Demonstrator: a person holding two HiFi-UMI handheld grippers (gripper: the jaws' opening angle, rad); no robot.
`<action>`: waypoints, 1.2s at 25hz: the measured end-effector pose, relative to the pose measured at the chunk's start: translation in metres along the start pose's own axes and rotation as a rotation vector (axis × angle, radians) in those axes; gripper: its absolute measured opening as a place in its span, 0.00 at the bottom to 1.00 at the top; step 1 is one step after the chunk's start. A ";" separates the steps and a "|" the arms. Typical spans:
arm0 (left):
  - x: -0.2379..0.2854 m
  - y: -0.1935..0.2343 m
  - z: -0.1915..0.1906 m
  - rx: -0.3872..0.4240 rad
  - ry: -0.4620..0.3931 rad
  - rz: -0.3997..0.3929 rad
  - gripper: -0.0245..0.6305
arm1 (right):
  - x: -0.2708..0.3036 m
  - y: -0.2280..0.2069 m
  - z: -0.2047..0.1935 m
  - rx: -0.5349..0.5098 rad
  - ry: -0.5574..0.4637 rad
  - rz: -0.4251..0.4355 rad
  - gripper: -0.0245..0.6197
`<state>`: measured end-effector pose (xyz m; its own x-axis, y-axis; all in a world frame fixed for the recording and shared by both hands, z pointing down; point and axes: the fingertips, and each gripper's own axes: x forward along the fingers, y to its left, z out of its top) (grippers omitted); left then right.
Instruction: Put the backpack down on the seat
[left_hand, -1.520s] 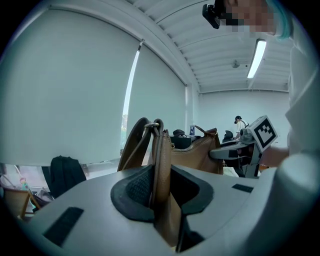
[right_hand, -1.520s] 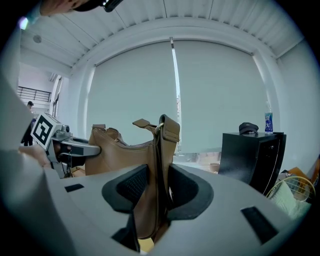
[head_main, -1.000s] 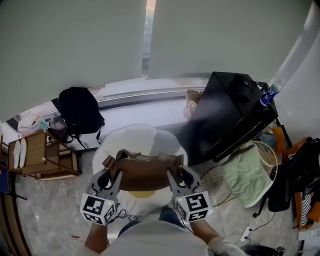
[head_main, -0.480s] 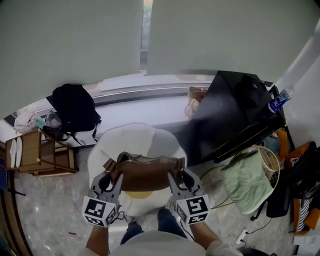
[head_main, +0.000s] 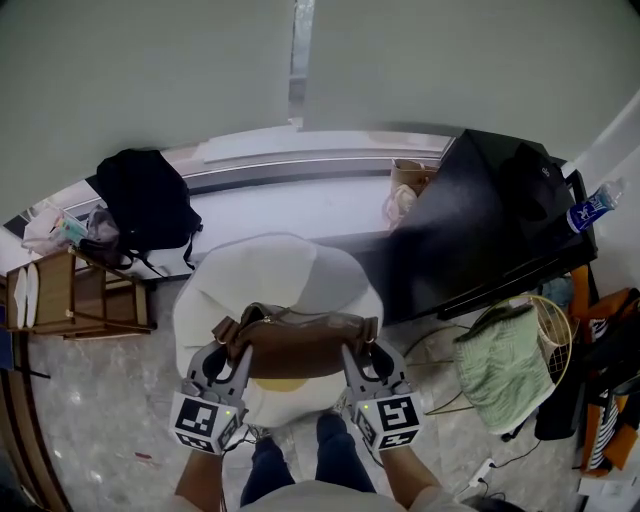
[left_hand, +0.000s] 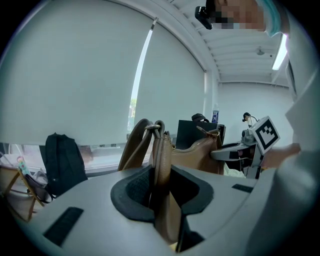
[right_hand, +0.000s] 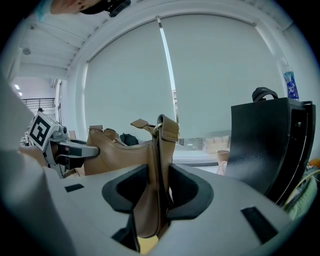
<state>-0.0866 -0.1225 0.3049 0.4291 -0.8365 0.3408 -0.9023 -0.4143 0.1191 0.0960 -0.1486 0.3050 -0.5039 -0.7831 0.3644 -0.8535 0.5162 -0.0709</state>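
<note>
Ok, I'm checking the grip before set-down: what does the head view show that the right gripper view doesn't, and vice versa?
Only the head view shows the white seat beneath the brown handbag, and the wooden rack. Only the right gripper view shows the pads of the right gripper clamped on the brown handbag's end. Both show the brown handbag, the left gripper and the black case.

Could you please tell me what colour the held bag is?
The leather bag is tan brown, clearest in the right gripper view.
</note>
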 end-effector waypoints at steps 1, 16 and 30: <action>0.004 0.002 -0.003 -0.005 0.004 0.001 0.19 | 0.004 -0.002 -0.002 -0.001 -0.002 -0.003 0.28; 0.057 0.018 -0.058 -0.026 0.045 0.011 0.19 | 0.055 -0.029 -0.059 0.018 0.038 -0.003 0.28; 0.100 0.039 -0.112 -0.062 0.050 0.059 0.19 | 0.106 -0.042 -0.121 0.029 0.057 0.014 0.28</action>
<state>-0.0830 -0.1820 0.4483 0.3735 -0.8394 0.3949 -0.9276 -0.3401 0.1543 0.0944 -0.2114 0.4592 -0.5080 -0.7547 0.4152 -0.8504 0.5159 -0.1028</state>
